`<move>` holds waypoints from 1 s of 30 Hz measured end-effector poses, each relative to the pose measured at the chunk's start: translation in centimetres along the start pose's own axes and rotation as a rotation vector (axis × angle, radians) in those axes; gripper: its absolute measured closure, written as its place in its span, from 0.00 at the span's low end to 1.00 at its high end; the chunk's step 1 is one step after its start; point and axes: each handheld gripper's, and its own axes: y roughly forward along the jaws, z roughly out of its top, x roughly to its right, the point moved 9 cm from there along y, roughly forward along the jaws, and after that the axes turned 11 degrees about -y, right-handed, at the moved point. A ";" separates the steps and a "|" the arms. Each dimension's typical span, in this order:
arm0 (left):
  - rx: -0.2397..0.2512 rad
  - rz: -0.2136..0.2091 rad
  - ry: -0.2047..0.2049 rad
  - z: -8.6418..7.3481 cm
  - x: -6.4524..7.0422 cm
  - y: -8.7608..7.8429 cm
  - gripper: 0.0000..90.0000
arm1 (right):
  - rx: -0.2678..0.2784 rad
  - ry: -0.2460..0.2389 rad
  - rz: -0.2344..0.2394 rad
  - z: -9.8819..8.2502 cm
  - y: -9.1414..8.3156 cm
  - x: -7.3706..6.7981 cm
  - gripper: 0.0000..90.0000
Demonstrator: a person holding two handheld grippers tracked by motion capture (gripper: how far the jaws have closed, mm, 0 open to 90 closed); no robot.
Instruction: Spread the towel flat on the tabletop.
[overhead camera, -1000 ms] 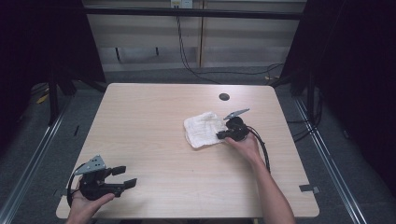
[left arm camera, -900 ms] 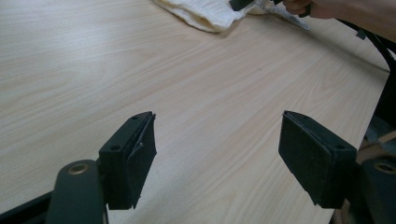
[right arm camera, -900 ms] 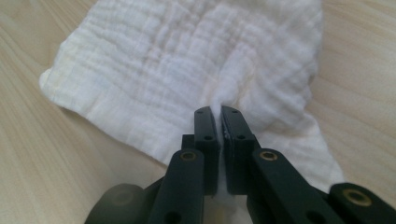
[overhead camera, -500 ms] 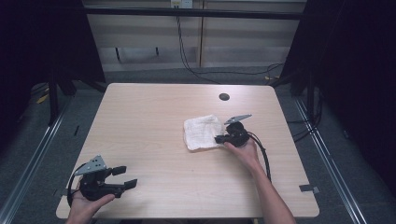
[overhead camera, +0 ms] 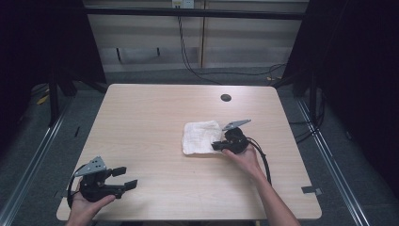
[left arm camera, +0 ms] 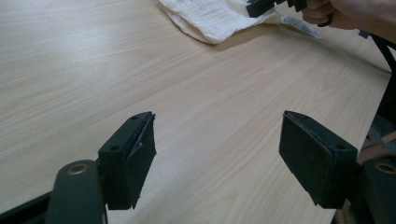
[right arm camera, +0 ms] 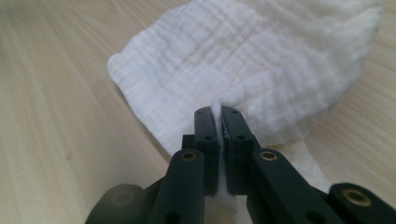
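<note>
Since a second ago the right gripper (overhead camera: 217, 146) has dragged the white cloth (overhead camera: 201, 137) toward the person across the table (overhead camera: 141, 122). Its jaws pinch the cloth's edge. Left gripper (overhead camera: 124, 177) rests with jaws apart

Both grippers, the left gripper (overhead camera: 123, 177) and the right gripper (overhead camera: 217, 145), are black, with grey three-cornered plates, brass screws and black cables.

**Cloth, wood and matt black plastic**

The cloth (right arm camera: 261, 60) is white woven cotton gauze, crinkled and soft, matt. The desk (overhead camera: 150, 122) is pale wood-grain laminate, smooth with a faint sheen. The jaws of both grippers look like matt black plastic; the left gripper (left arm camera: 215, 158) has rough, rubbery pads (left arm camera: 308, 158).
</note>
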 end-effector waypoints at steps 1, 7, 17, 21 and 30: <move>-0.004 -0.001 -0.001 0.0 0.1 0.1 0.30 | 0.010 0.001 0.016 -0.1 -0.1 -0.5 0.96; -0.015 -0.007 0.018 0.0 0.4 0.4 0.30 | -0.001 -0.024 0.032 -0.3 -0.4 -1.9 0.96; -0.016 0.000 0.010 0.0 0.2 0.5 0.30 | 0.006 -0.052 0.094 -0.6 -1.9 -5.4 0.96; -0.016 -0.006 0.011 0.1 0.4 0.7 0.30 | 0.016 -0.054 0.122 -0.6 -2.3 -6.5 0.96; -0.023 0.003 0.014 0.0 0.5 0.8 0.32 | 0.010 -0.098 0.175 -1.2 -2.6 -9.8 0.96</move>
